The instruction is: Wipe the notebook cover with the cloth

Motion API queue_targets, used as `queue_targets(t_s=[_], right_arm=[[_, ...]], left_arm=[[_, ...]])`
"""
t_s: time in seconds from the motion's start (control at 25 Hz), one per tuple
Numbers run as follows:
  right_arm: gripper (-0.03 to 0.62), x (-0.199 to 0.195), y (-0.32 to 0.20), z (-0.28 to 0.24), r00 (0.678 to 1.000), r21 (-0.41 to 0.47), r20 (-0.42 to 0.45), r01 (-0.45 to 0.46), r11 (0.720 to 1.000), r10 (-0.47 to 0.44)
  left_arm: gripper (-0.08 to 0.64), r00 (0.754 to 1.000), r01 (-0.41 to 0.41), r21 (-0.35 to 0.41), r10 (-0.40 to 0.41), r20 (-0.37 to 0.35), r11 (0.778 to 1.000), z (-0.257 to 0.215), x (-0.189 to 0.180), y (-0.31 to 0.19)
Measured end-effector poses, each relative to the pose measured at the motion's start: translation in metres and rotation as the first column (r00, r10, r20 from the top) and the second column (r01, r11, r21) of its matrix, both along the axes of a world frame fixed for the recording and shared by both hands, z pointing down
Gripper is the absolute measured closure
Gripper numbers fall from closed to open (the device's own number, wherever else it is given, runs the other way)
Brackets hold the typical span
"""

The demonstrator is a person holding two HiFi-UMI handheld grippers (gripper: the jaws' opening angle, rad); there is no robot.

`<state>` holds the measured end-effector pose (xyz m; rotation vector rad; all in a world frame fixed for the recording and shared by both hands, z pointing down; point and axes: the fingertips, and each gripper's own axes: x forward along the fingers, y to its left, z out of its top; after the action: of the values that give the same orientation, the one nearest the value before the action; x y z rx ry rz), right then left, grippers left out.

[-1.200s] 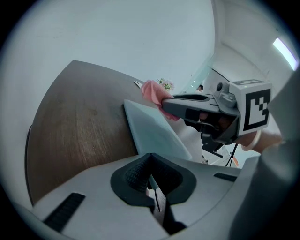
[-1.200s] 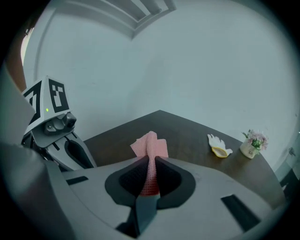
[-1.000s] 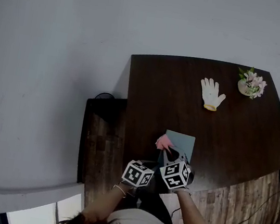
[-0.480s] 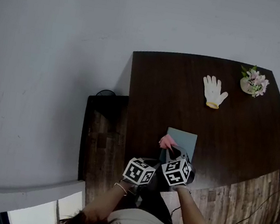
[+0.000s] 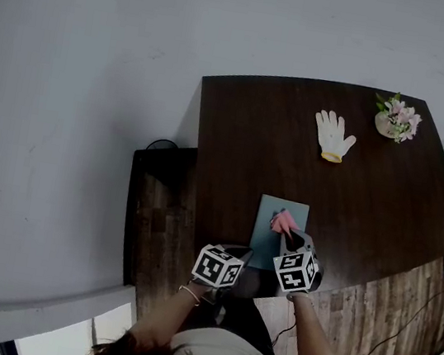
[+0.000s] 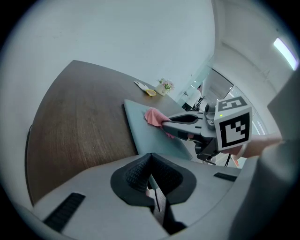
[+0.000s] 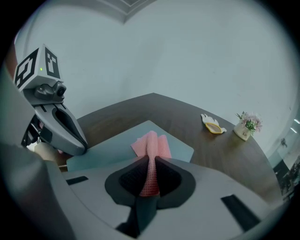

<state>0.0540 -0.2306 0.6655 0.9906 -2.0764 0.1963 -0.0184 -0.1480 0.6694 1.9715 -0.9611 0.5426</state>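
The right gripper [image 5: 287, 233], clamped tight on the pink cloth [image 5: 283, 221], rests on the grey-blue notebook [image 5: 270, 214] at lower centre, whose long axis runs up-frame from it, while the closed left gripper [image 5: 241, 256] apparently pinches its lower-left corner.

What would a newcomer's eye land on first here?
The pink cloth, clamped in the right gripper, rests on the pale notebook at the dark table's near edge. The left gripper appears to pinch the notebook's near corner. Far across the table lie a white glove and a small flower pot.
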Motion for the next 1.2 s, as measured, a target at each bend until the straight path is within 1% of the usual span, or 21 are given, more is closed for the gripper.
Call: queue_targets(t_s=[0.44, 0.64, 0.84, 1.0, 1.2], right_arm=[[0.551, 0.052, 0.002, 0.001, 0.994, 0.013, -0.018, -0.112, 0.994, 0.112], [0.551, 0.078, 0.005, 0.004, 0.984, 0.005, -0.057, -0.168, 0.986, 0.168], [0.551, 0.088, 0.006, -0.011, 0.978, 0.043, -0.019, -0.205, 0.978, 0.206], [0.551, 0.083, 0.009, -0.024, 0.968, 0.04, 0.059, -0.247, 0.968, 0.244], [0.551, 0.061, 0.02, -0.043, 0.968, 0.052, 0.123, -0.227, 0.972, 0.22]], left_arm=[[0.541, 1.0, 0.002, 0.003, -0.002, 0.006, 1.0, 0.0, 0.001, 0.001], [0.541, 1.0, 0.003, 0.007, -0.003, 0.009, 1.0, 0.001, 0.002, 0.002], [0.541, 1.0, 0.004, 0.016, -0.004, 0.016, 1.0, -0.001, 0.003, 0.003], [0.541, 1.0, 0.003, 0.028, -0.003, 0.016, 1.0, -0.002, 0.002, 0.005], [0.541, 1.0, 0.001, 0.046, -0.001, 0.007, 0.999, -0.004, 0.003, 0.008]])
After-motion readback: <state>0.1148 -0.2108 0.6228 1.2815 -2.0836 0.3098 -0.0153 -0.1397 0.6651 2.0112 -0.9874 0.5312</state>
